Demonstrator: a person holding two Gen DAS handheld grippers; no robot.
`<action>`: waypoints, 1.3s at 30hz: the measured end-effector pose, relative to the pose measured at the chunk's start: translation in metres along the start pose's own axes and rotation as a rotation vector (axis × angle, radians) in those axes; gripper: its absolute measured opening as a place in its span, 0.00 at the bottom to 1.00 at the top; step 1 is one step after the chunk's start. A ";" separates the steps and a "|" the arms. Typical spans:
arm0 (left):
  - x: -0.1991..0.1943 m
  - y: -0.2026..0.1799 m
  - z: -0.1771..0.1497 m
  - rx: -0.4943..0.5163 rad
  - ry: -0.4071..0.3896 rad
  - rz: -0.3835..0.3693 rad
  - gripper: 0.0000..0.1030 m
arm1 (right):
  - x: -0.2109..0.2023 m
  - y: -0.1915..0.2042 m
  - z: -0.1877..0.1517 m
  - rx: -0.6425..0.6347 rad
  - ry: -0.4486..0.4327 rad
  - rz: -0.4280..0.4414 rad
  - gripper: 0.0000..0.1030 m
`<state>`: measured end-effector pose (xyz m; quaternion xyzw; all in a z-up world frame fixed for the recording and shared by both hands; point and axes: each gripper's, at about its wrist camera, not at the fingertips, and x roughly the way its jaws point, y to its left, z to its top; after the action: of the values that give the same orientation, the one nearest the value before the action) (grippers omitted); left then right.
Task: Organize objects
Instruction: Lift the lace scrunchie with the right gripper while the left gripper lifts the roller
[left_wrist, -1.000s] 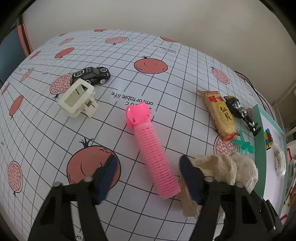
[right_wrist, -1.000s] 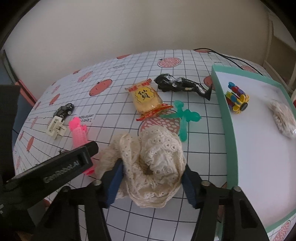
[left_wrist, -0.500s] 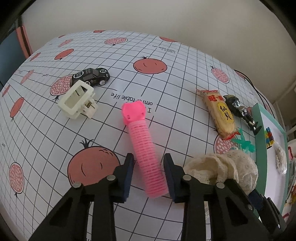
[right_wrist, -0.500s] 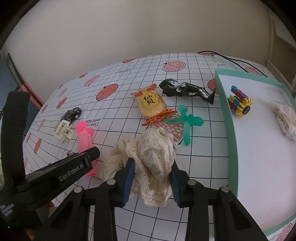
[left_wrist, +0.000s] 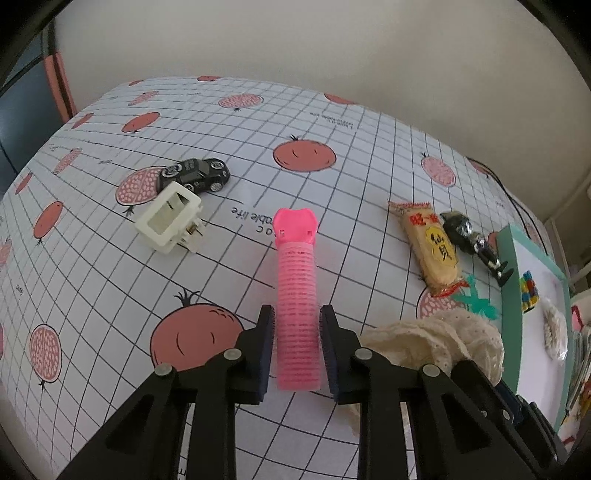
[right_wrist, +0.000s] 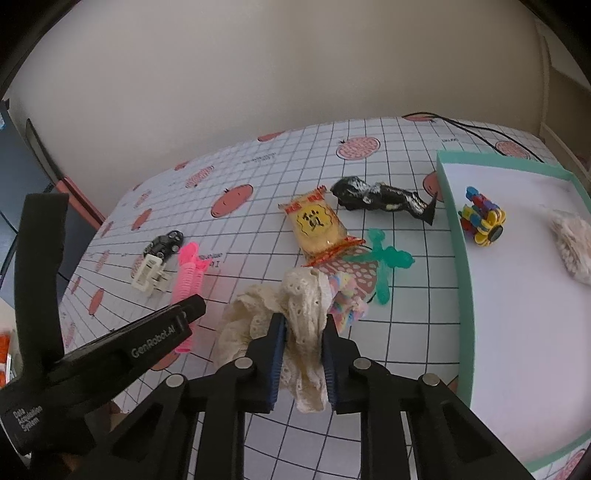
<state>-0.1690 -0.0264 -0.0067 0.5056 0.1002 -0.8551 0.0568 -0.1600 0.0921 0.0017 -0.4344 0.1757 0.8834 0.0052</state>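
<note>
A pink hair roller (left_wrist: 297, 295) points away from me on the pomegranate-print tablecloth, and my left gripper (left_wrist: 296, 325) is shut on its near end. My right gripper (right_wrist: 302, 332) is shut on a cream lace cloth (right_wrist: 299, 295), bunched and drawn up between the pads. A pastel multicoloured item (right_wrist: 347, 295) shows under the cloth's right edge. In the right wrist view the left gripper (right_wrist: 162, 332) reaches in from the left over the roller (right_wrist: 188, 273). The cloth (left_wrist: 439, 343) lies just right of the left gripper.
A green-rimmed tray (right_wrist: 458, 236) at the right holds a colourful block toy (right_wrist: 482, 218) and a fuzzy beige item (right_wrist: 570, 243). On the table lie a snack packet (right_wrist: 316, 225), black figurine (right_wrist: 380, 197), green toy (right_wrist: 384, 262), white claw clip (left_wrist: 170, 218) and black toy car (left_wrist: 195, 174).
Both grippers went from open to shut: the left on the pink roller, the right on the lace cloth. The cloth has been gathered up, uncovering a pastel item.
</note>
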 end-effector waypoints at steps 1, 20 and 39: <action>-0.002 0.001 0.000 -0.012 -0.004 -0.003 0.25 | -0.002 0.000 0.001 0.001 -0.004 0.002 0.20; -0.042 -0.002 0.009 -0.060 -0.098 -0.042 0.25 | -0.045 -0.013 0.016 0.063 -0.110 0.082 0.12; -0.029 -0.004 0.004 -0.065 -0.050 -0.044 0.25 | -0.007 -0.022 0.003 0.044 0.010 -0.007 0.45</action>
<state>-0.1590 -0.0239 0.0211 0.4798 0.1377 -0.8647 0.0571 -0.1548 0.1151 0.0020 -0.4394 0.1934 0.8771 0.0168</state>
